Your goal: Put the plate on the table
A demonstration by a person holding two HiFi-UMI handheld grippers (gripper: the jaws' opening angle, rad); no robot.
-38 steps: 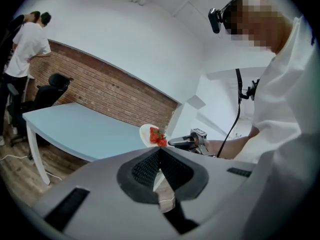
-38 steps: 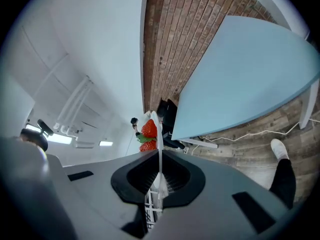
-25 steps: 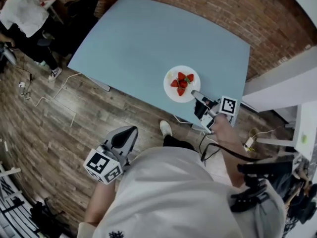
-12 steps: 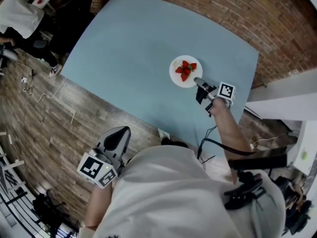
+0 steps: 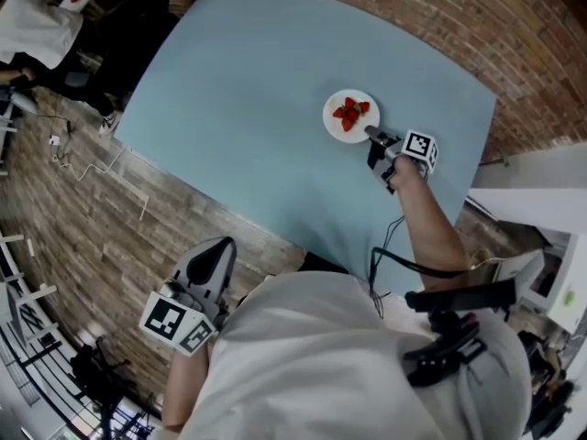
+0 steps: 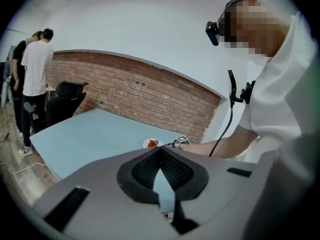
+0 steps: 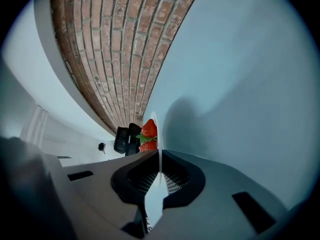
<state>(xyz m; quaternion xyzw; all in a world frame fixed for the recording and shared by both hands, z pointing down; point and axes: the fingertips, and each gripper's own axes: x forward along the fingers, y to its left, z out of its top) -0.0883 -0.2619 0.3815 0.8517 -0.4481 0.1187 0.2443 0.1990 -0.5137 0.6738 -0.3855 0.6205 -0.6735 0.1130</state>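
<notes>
Brick-walled room, pale blue bench (image 5: 257, 81) across upper frame. Lower left: left claw (image 5: 218, 253) clenched, empty, idle. Right claw (image 5: 372, 136) clamps plate (image 5: 334, 123) rim. Plate with strawberries (image 5: 350, 112) now deeper over bench, upper right, than second ago. Set-down likely close; contact unclear.

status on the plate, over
Right gripper shut on plate rim. Left gripper shut, empty. Plate with strawberries over blue table; nothing in the way.

plate (image 7: 159, 156) edge-on, strawberries (image 7: 149, 129) partly hidden, perhaps resting on table (image 7: 240, 84), contact unclear
</notes>
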